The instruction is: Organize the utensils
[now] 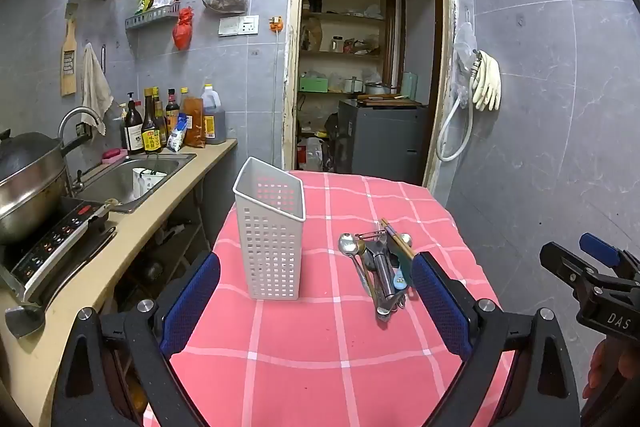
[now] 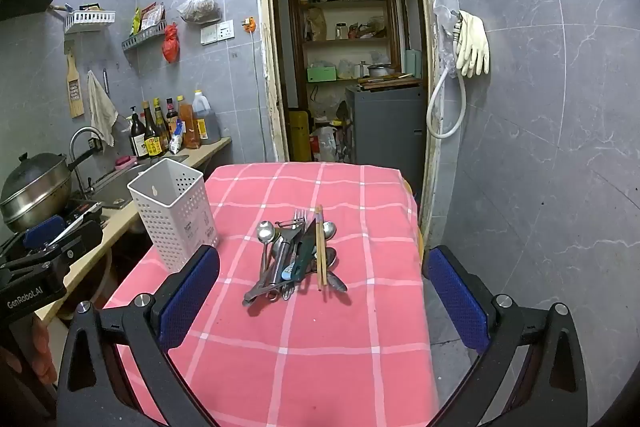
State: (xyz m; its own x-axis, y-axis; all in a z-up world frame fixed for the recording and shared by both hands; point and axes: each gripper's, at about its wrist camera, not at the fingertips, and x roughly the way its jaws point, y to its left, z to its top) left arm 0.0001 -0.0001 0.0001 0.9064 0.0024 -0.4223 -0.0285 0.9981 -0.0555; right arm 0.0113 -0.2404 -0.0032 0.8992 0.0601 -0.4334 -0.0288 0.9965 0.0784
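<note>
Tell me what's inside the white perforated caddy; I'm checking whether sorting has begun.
The white perforated caddy shows only bare inner walls near its rim; no handles stick out. Its bottom is hidden. The utensil pile lies beside it.

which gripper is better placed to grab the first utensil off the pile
Probably right. The utensil pile lies centred ahead of the open right gripper; the open left gripper faces the white holder.
</note>
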